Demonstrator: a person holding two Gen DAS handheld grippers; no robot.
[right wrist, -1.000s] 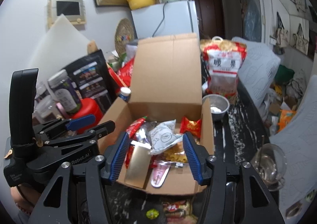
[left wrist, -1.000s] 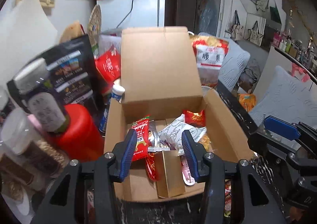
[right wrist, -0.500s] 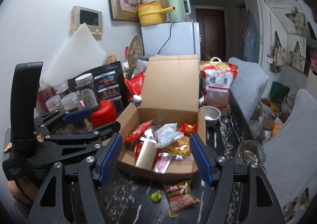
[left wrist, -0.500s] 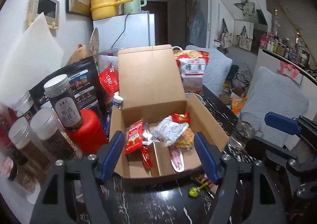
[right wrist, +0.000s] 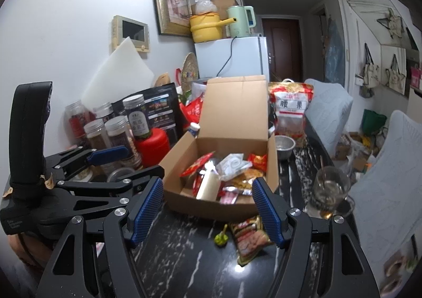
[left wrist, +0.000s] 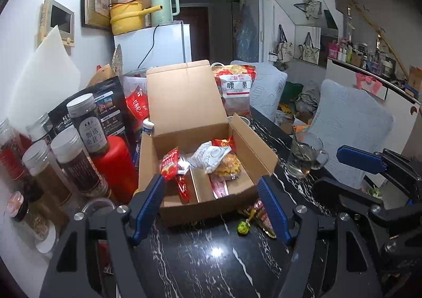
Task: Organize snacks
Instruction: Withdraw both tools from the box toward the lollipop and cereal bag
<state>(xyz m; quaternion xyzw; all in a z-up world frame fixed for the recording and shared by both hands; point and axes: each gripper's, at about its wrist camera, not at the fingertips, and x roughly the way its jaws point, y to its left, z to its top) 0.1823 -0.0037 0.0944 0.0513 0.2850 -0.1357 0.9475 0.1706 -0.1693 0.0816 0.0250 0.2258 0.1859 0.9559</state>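
An open cardboard box (left wrist: 211, 208) (right wrist: 232, 118) stands on the black marble table (left wrist: 200, 258) with several snack packets inside, among them a red packet (left wrist: 170, 163) and a white packet (left wrist: 211, 153). A brown-red snack packet (right wrist: 249, 238) and a small green candy (right wrist: 221, 238) lie on the table in front of the box. The candy also shows in the left wrist view (left wrist: 242, 226). My left gripper (left wrist: 211, 208) is open and empty, just short of the box. My right gripper (right wrist: 208, 208) is open and empty, above the loose packet.
Several jars (left wrist: 87, 124) and a red canister (left wrist: 116, 163) stand left of the box, with a black pouch (left wrist: 110, 103) behind. A cashew bag (right wrist: 291, 111) and metal bowl (right wrist: 284, 146) sit behind the box. A glass mug (right wrist: 329, 190) stands right.
Both grippers have pulled back and up from the box and opened wider. The loose packet and green candy on the table have come into view.
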